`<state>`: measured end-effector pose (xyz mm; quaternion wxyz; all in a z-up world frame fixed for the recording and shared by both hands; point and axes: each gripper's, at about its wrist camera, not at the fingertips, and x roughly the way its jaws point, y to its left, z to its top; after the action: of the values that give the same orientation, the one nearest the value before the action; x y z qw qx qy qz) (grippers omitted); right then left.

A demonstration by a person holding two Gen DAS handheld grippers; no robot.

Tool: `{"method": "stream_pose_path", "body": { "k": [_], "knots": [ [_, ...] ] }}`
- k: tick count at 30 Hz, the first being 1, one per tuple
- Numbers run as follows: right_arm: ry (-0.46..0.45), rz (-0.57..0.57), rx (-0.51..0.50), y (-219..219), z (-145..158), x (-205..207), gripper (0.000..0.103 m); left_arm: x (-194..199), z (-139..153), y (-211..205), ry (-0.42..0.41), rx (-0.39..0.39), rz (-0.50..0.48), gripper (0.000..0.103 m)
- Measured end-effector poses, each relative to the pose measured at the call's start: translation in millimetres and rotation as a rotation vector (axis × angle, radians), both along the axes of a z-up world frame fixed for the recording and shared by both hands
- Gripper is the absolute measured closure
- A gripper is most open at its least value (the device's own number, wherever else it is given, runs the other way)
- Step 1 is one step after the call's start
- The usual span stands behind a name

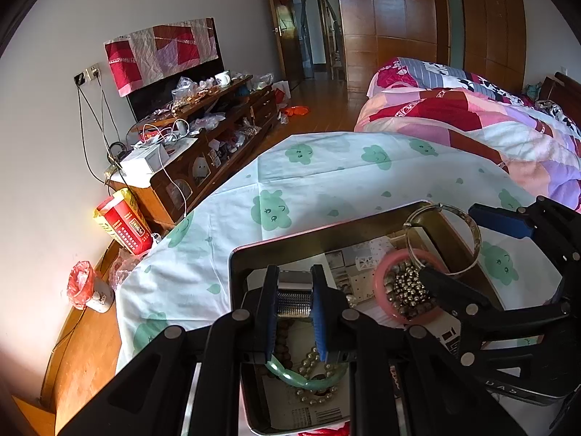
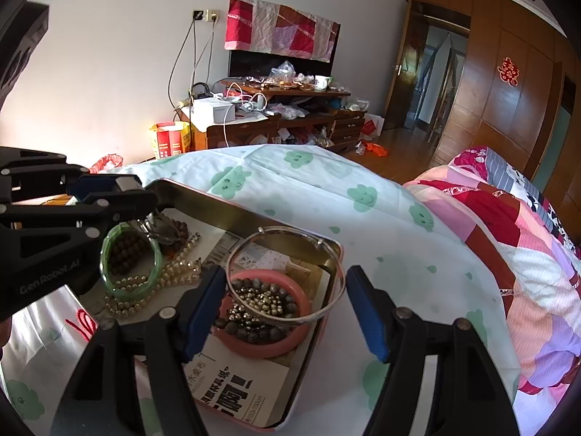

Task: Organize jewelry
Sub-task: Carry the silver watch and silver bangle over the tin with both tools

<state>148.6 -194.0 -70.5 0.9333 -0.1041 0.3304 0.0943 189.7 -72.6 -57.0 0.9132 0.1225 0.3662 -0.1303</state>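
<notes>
Two claws over tray (image 2: pixel 254 218). My right gripper (image 2: pixel 287 305) spread wide, pads straddling silver bangle (image 2: pixel 287 276) without clear contact; bangle leans over pink bangle (image 2: pixel 268 341) full of beads. My left gripper (image 1: pixel 295 303) pinching ribbed silver piece (image 1: pixel 294 301); green bangle (image 1: pixel 305 381), pearls (image 1: pixel 312 359) beneath. Cloud-print cloth (image 2: pixel 363 196) beyond.

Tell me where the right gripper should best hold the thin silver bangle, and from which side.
Probably grip the thin silver bangle at its near arc, coming from above: it leans tilted on the pink ring and the tin tray's rim, so its band is free there. The right gripper is open around it.
</notes>
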Motion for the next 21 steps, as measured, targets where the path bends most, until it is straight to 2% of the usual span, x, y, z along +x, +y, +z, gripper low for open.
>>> {"method": "stream_pose_path", "body": {
  "k": [21],
  "knots": [
    [0.006, -0.001, -0.003, 1.8, -1.6, 1.0, 0.032, 0.6, -3.2, 3.8, 0.01, -0.006, 0.004, 0.086]
  ]
}}
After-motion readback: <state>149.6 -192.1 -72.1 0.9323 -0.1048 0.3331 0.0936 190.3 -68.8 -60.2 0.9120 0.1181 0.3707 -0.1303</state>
